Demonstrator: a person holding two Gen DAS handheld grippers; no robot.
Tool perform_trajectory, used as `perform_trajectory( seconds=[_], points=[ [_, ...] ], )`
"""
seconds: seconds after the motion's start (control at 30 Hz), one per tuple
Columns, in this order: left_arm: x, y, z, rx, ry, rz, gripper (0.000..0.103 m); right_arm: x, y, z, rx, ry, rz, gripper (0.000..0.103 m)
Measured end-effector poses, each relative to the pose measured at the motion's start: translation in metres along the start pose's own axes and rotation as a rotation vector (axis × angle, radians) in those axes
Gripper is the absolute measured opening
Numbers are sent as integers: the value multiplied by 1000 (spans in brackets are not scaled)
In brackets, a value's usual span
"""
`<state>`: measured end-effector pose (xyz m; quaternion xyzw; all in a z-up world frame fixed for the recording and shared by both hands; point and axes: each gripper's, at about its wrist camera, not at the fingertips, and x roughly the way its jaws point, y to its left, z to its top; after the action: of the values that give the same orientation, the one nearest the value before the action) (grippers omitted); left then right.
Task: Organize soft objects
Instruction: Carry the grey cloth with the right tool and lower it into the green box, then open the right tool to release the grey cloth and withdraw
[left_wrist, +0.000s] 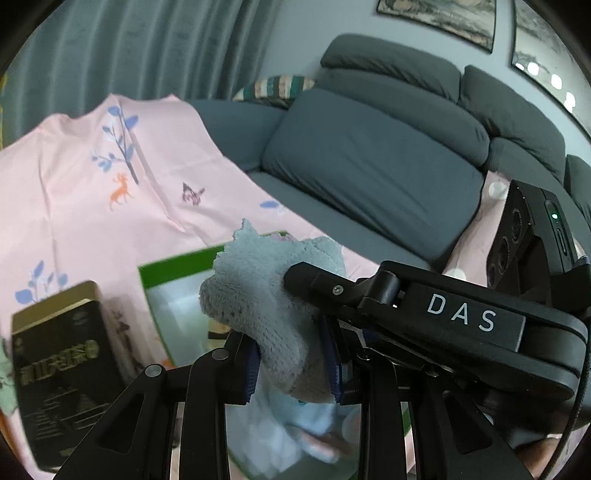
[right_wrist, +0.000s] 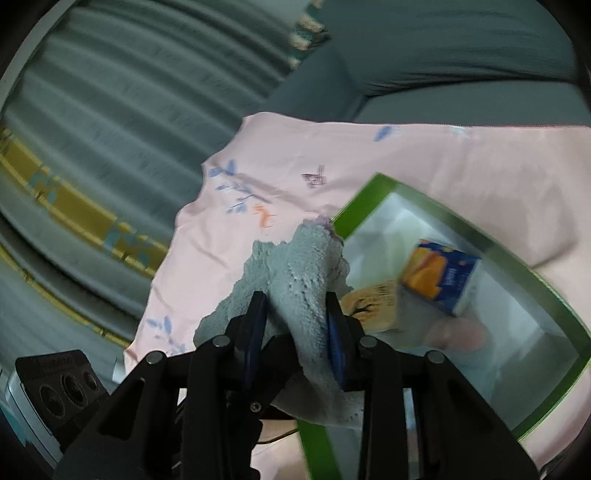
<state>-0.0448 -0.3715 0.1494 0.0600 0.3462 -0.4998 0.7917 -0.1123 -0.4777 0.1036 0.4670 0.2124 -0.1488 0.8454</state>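
Observation:
A fluffy grey-blue cloth (left_wrist: 273, 295) is pinched in my left gripper (left_wrist: 293, 363), above a green-rimmed clear bin (left_wrist: 173, 275). My right gripper (right_wrist: 295, 334) is shut on the same cloth (right_wrist: 299, 280) from the other side; its black body crosses the left wrist view (left_wrist: 424, 314). Both grippers hold the cloth bunched over the bin (right_wrist: 373, 192). A pale blue soft item (left_wrist: 291, 417) lies in the bin under the left gripper. The cloth's lower part is hidden behind the fingers.
The bin sits on a pink printed sheet (left_wrist: 92, 177). A black and gold tin (left_wrist: 62, 365) stands left of the bin. An orange and blue box (right_wrist: 439, 277) lies inside the bin. A grey sofa (left_wrist: 388, 147) and curtains (right_wrist: 129, 92) stand behind.

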Motion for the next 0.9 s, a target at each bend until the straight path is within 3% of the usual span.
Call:
perform_trajectory(
  seconds=[0.17, 0.5, 0.6, 0.73, 0.9],
  points=[
    [17, 4, -2, -37, 44, 7, 30, 4, -17, 4, 77, 5, -33, 30],
    [22, 9, -10, -65, 77, 44, 30, -5, -20, 4, 71, -23, -169, 34],
    [19, 9, -9, -62, 73, 52, 33, -9, -18, 4, 62, -42, -210, 51],
    [9, 10, -9, -69, 68, 40, 61, -17, -15, 4, 53, -65, -228, 72],
    [-17, 13, -10, -88, 33, 47, 67, -24, -7, 2, 29, -88, -239, 90]
  ],
)
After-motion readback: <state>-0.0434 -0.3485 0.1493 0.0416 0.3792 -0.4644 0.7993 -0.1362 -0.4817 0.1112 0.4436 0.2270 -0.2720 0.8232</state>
